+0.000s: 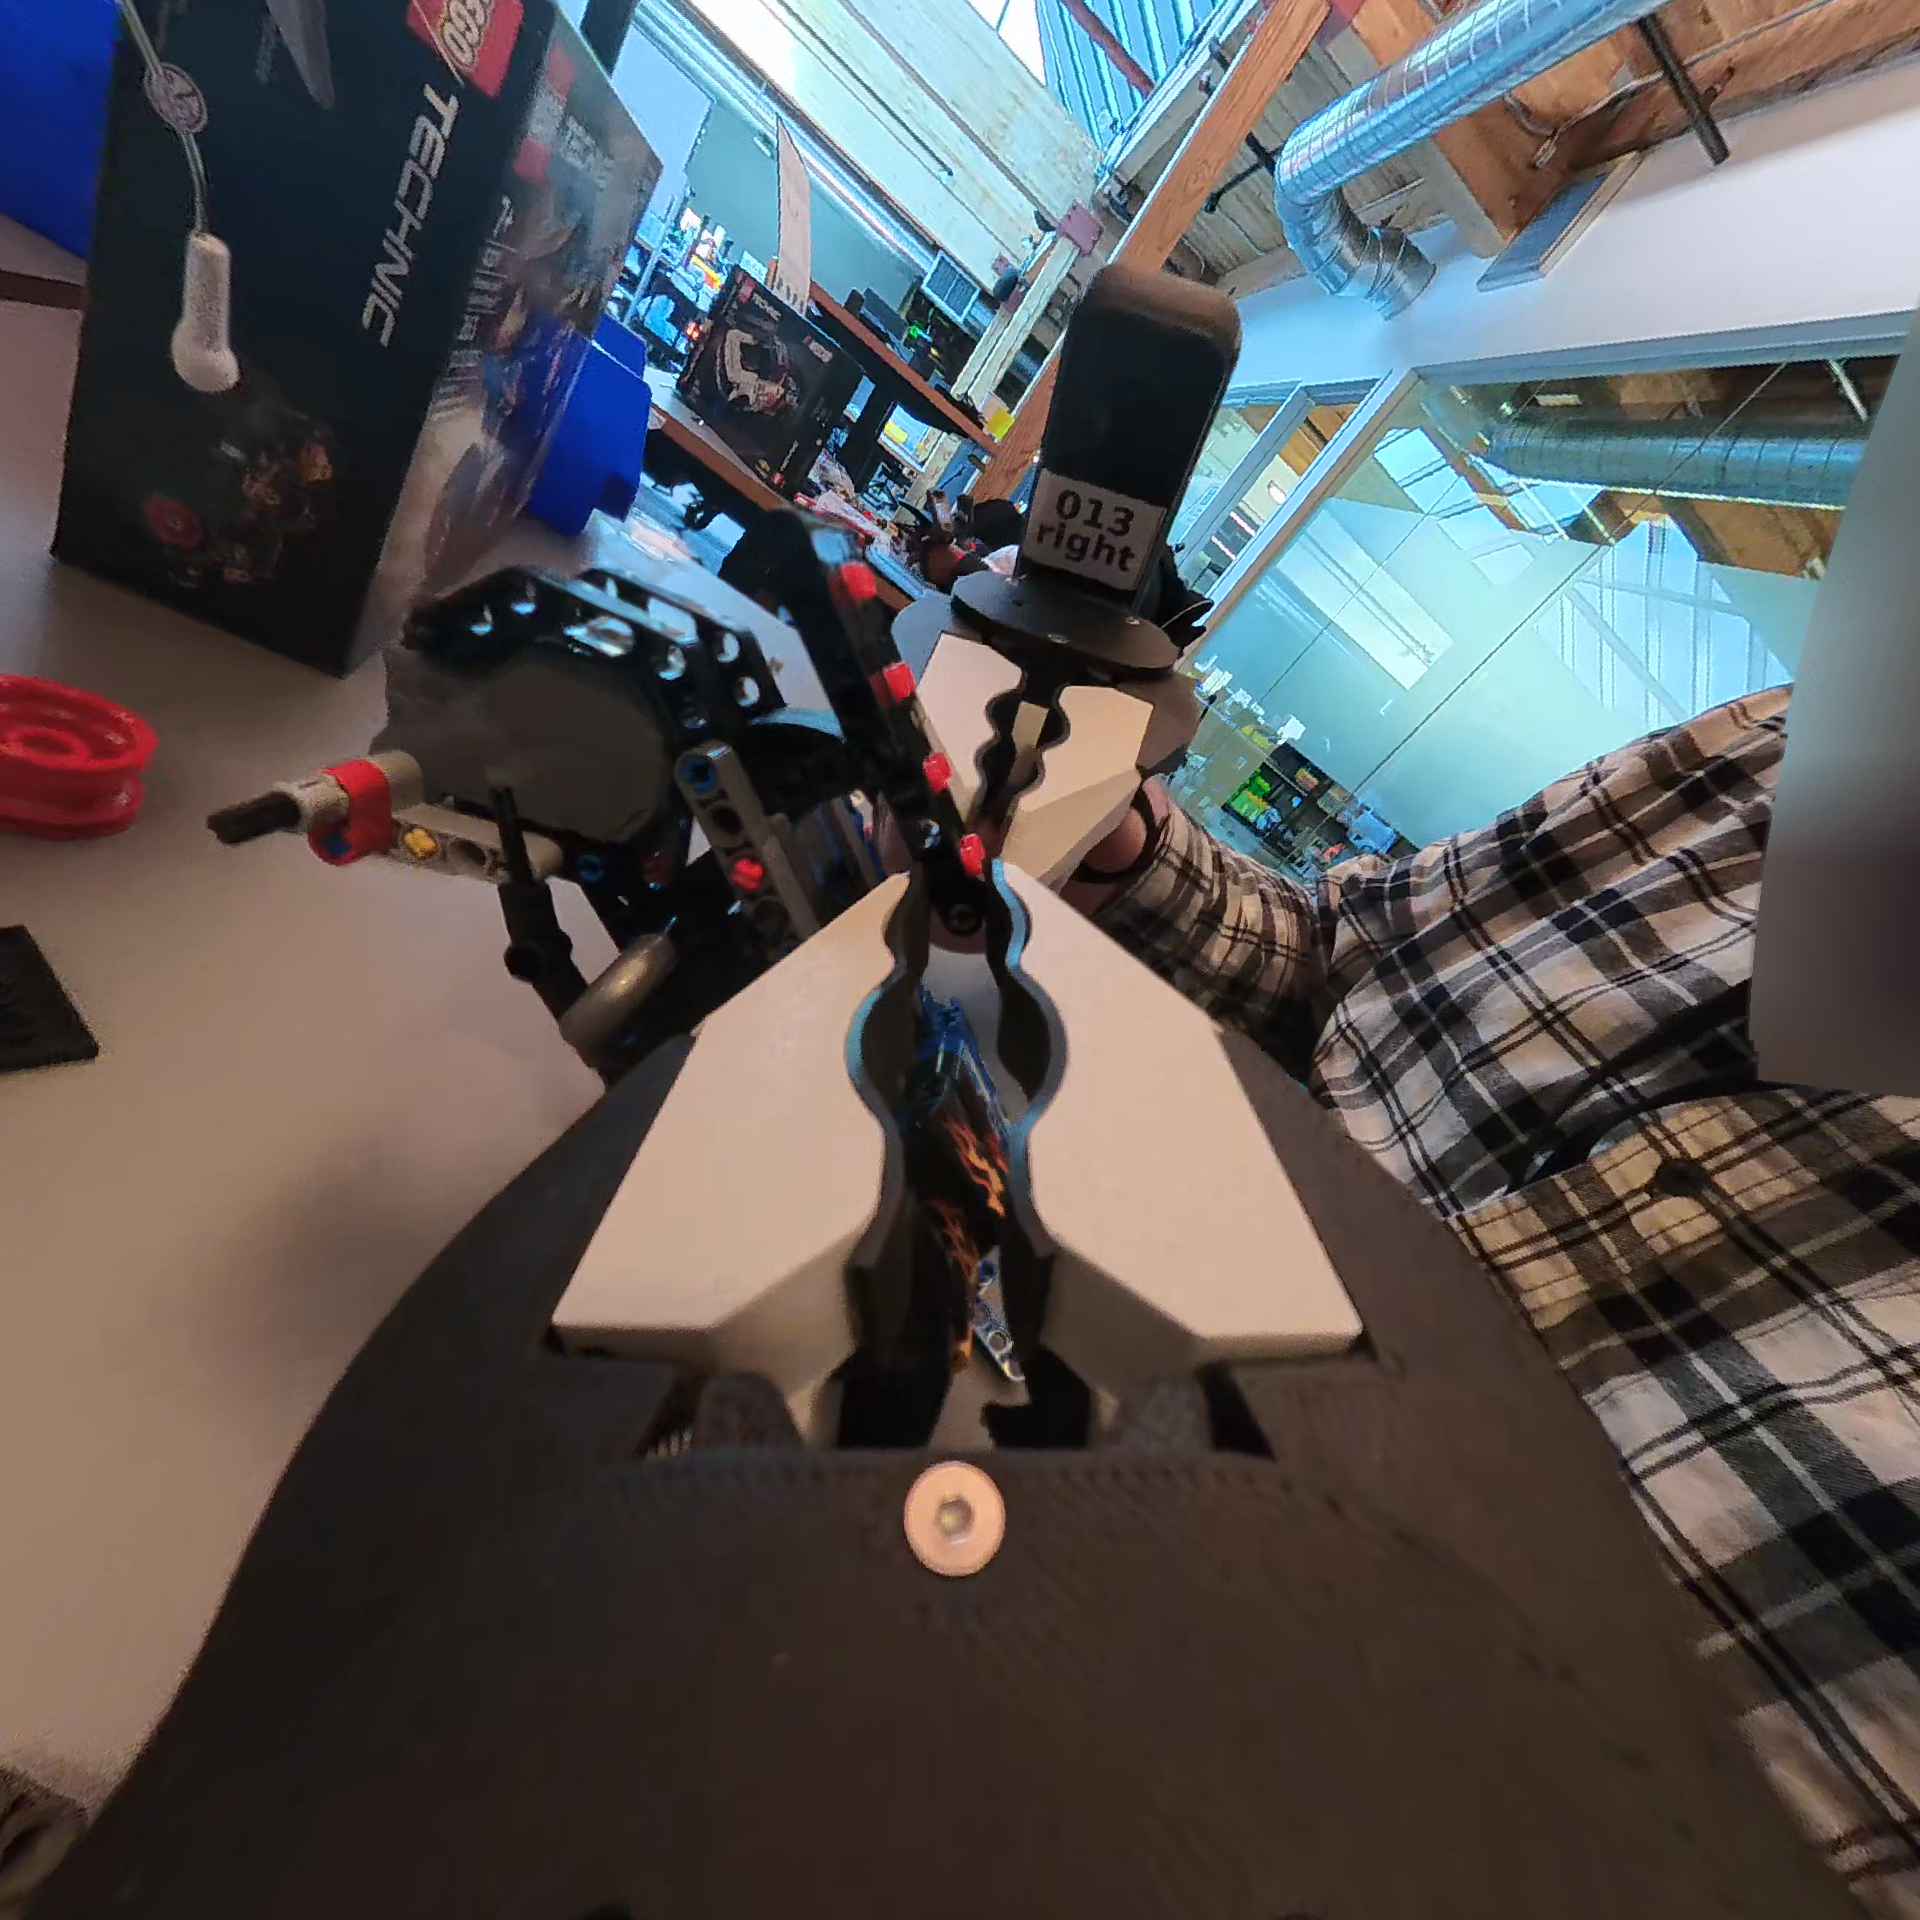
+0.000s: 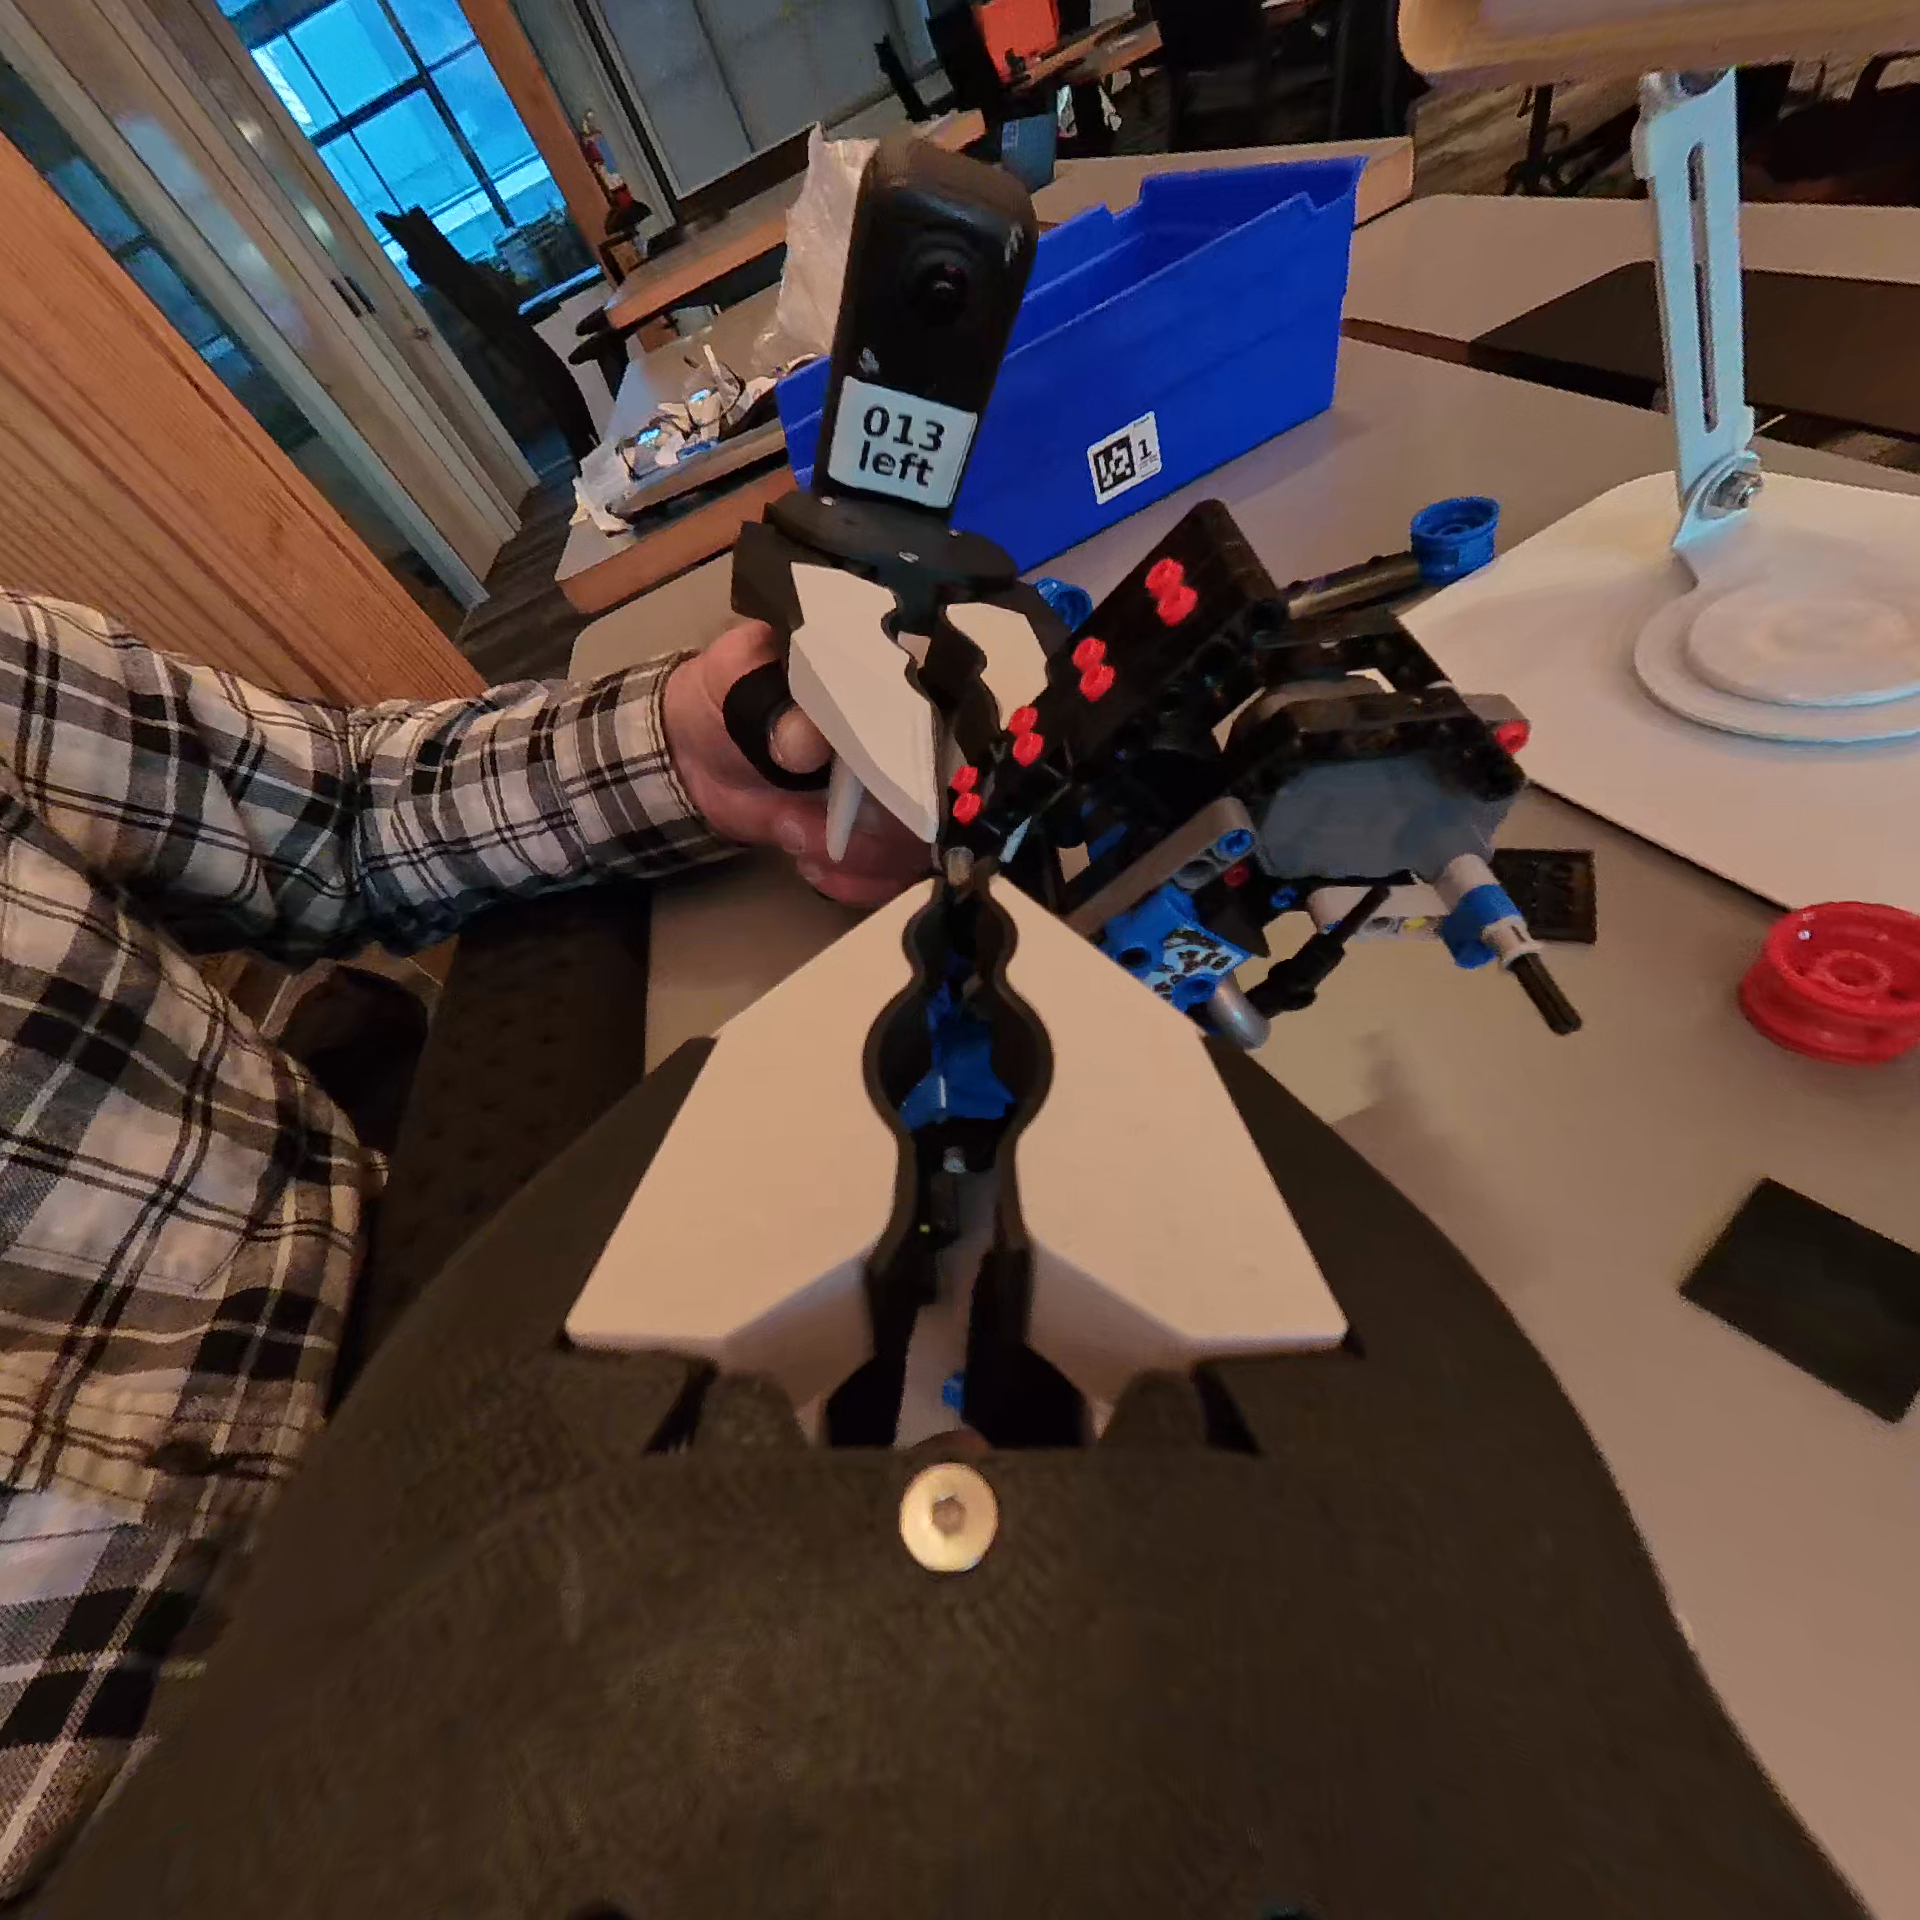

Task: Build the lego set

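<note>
The half-built lego model [image 1: 582,727] is held tilted just above the white table [image 1: 208,1195]. It has a grey block framed in black, a long black beam with red pins [image 1: 883,675], blue parts and a grey axle. My left gripper [image 1: 951,883] is shut on the near end of that beam, with a blue flame-patterned piece between its fingers. My right gripper [image 1: 1003,821] closes on the model from the far side. In the right wrist view my right gripper [image 2: 961,883] is shut on the model [image 2: 1371,810] at its blue parts, tip to tip with the left gripper [image 2: 951,821].
A red wheel hub [image 2: 1839,977] lies on the table [image 2: 1455,1195] and also shows in the left wrist view [image 1: 62,748]. Nearby are a blue hub [image 2: 1455,525], black flat plates [image 2: 1818,1288], a blue bin [image 2: 1143,343], a white stand base [image 2: 1787,655] and the lego box [image 1: 312,312]. My two grippers' fingertips are within a few centimetres of each other. Left tips and right tips are each some 20 centimeters from the red wheel hub [image 2: 1839,977]. It turns up in the left wrist view [image 1: 125,730] as well.
</note>
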A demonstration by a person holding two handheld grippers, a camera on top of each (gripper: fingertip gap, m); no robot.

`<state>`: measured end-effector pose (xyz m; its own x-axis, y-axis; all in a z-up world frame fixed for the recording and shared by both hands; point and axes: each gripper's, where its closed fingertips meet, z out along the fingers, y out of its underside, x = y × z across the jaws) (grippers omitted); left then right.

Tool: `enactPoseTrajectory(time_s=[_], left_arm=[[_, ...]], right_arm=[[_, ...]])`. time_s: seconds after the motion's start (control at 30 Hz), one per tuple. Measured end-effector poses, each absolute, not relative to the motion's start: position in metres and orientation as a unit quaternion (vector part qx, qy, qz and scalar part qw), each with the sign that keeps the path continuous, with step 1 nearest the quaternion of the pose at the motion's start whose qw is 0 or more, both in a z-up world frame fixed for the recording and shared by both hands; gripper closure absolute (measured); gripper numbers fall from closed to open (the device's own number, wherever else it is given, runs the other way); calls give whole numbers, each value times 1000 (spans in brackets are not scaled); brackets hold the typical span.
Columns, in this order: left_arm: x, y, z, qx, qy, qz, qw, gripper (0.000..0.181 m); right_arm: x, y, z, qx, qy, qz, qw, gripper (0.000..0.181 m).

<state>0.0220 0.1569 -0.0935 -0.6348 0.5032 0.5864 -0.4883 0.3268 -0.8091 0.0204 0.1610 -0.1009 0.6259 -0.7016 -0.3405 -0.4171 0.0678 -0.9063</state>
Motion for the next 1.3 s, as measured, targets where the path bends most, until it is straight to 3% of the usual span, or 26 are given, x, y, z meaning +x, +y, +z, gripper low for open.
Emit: enactPoseTrajectory(time_s=[0.37, 0.6, 1.3], left_arm=[[17, 158, -91, -25, -699, 585, 411, 173], [9, 160, -84, -59, -707, 600, 370, 174], [10, 172, -72, -70, -690, 609, 385, 175]], right_arm=[[17, 163, -94, -625, 424, -50, 654, 179], [10, 162, -88, -648, 401, -88, 641, 180], [-23, 123, -85, -650, 388, -116, 643, 179]])
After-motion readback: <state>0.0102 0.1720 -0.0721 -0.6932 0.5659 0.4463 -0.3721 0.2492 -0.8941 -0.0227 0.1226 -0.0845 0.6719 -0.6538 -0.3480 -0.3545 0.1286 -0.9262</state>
